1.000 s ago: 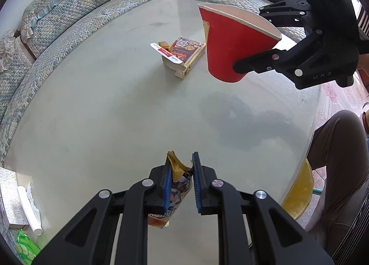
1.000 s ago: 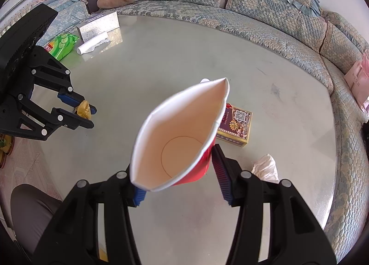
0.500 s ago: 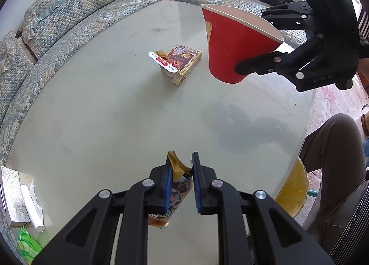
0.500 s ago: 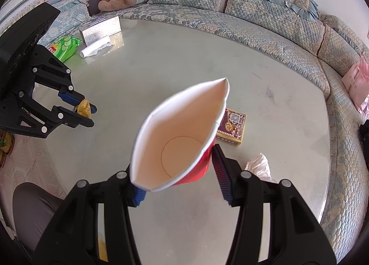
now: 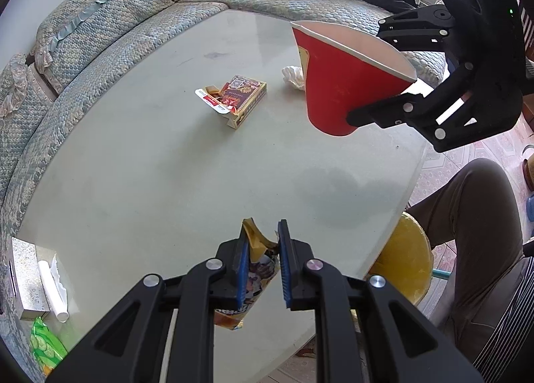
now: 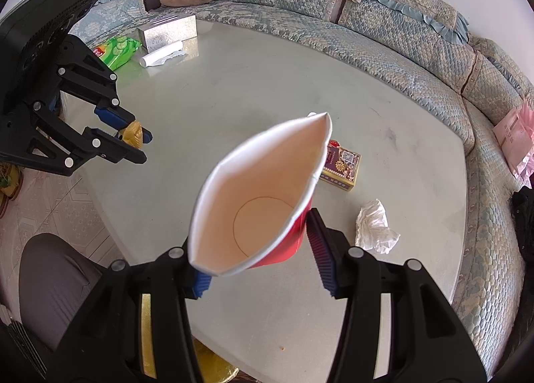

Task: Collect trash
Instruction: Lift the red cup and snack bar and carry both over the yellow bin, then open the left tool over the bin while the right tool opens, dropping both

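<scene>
Both hands have lifted slightly above the counter. The left gripper has its jaws clamped on a snack wrapper; the right gripper squeezes a red paper cup, mid-air near the counter's near edge, ready for disposal.

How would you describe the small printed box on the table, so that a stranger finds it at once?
Start at the big pale round table ringed by the quilted sofa. Near its middle lies a small flat printed box, maroon and gold, its end flap open. The crumpled white tissue beside it is plain and shapeless.
</scene>
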